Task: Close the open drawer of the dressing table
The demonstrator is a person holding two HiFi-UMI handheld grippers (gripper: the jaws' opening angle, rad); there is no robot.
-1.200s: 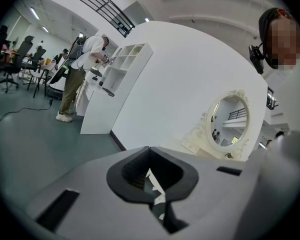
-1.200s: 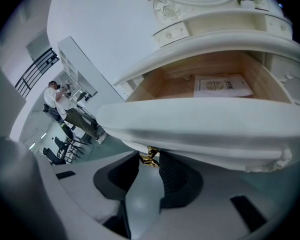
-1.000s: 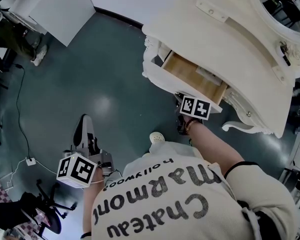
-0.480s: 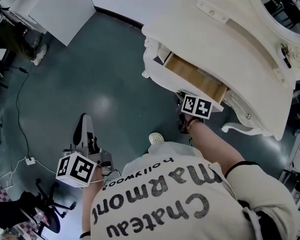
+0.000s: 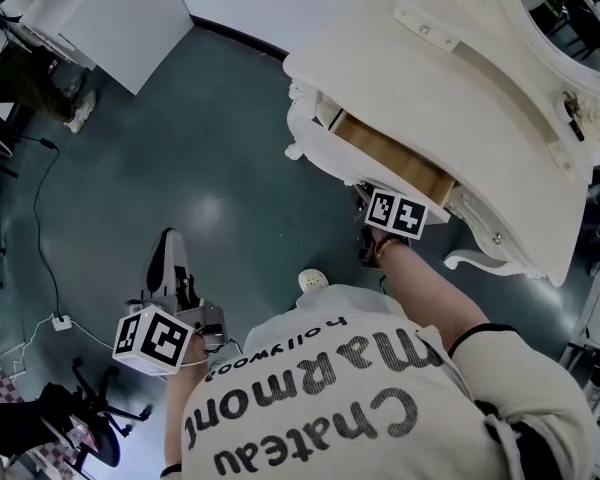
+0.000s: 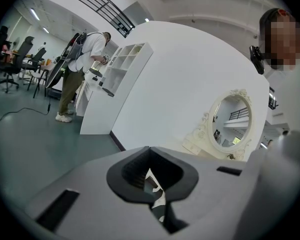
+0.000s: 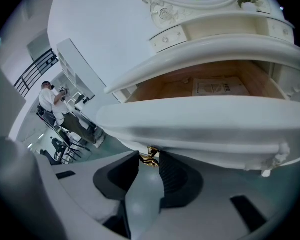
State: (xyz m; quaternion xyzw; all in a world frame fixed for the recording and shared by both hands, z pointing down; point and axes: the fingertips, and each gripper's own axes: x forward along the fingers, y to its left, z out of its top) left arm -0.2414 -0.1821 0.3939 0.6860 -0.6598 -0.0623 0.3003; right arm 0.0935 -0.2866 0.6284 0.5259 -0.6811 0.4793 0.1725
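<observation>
Cream dressing table (image 5: 460, 78), drawer (image 5: 392, 156) partly open
Head view: R gripper (image 5: 383, 226) against drawer front; L gripper (image 5: 170, 253) well apart, over floor (image 5: 230, 148). L gripper view: jaws clenched, empty. R gripper view: jaws grasp gold handle (image 7: 150, 157), drawer just above them.

Drawer handle (image 7: 149, 159) sits between right tool's (image 7: 148, 155) jaws.

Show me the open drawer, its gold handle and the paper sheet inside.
open drawer (image 5: 385, 156), head view, on its wooden bottom.
gold handle (image 7: 150, 158), right gripper view, on the metal below the drawer front.
paper sheet (image 7: 220, 86), right gripper view, on its middle.
</observation>
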